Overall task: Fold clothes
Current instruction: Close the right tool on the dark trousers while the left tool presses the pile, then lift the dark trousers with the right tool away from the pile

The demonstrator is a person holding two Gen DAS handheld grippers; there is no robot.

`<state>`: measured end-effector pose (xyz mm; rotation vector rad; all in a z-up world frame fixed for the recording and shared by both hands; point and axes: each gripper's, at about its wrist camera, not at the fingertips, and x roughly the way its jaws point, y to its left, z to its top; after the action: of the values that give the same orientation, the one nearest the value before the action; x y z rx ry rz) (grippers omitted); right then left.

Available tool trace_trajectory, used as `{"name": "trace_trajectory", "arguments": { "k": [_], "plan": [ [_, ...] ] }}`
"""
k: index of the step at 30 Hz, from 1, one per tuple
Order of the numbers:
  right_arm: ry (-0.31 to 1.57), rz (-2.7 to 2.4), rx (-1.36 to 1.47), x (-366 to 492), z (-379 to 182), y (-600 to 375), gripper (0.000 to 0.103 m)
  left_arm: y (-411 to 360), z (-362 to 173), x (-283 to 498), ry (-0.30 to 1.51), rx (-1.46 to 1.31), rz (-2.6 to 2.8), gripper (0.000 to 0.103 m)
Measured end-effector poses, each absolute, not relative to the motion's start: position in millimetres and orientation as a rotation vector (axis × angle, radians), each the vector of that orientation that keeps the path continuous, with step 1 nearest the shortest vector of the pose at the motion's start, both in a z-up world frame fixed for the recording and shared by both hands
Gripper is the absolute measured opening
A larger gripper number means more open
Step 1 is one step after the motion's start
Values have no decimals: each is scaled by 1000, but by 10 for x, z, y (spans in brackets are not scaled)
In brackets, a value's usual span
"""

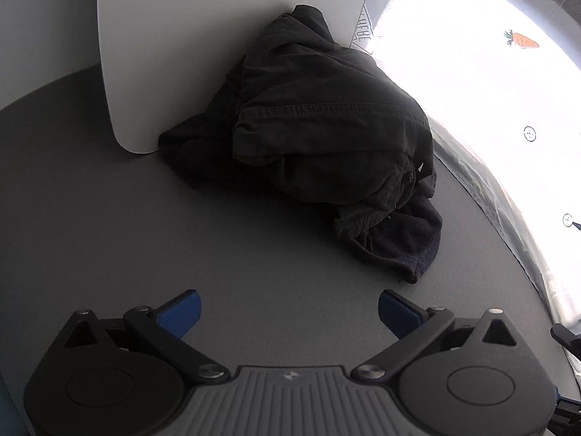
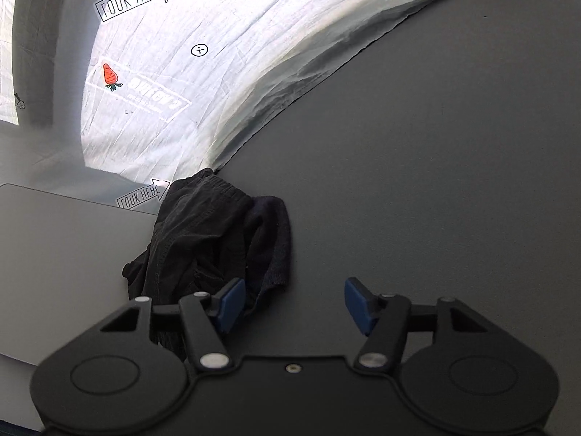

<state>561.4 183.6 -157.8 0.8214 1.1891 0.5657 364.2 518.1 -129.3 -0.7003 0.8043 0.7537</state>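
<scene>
Blocking clothes pile: right gripper

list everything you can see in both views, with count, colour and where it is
pile of clothes: 1 heap, black, crumpled on the grey table, leaning against the white board; the number of garments cannot be told
knit piece: 1, dark navy-black, at the near edge of the pile
white board: 1, white with a rounded corner, standing at the back of the table
grey table: 1, dark grey, under everything
printed sheet: 1, white, beyond the table edge, with arrows, crosshair circles and a carrot
left gripper: 1, black with blue pads, open, above bare table short of the pile
right gripper: 1, black with blue pads, open, left finger at the pile's edge
</scene>
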Motion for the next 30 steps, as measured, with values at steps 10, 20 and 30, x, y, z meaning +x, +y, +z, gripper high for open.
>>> {"name": "trace_trajectory", "arguments": {
  "k": [10,20,30],
  "plan": [
    [1322,663,1203,6222,-2092,3218,18,6192,-1675,3999,811,-788,896,102],
    [1308,666,1340,6392,-2319,3804,29,6325,-1825,4132,816,-815,865,103],
    [1209,717,1353,6526,-2164,4052,26,6219,-1704,4180,840,-761,895,103]
  ]
}}
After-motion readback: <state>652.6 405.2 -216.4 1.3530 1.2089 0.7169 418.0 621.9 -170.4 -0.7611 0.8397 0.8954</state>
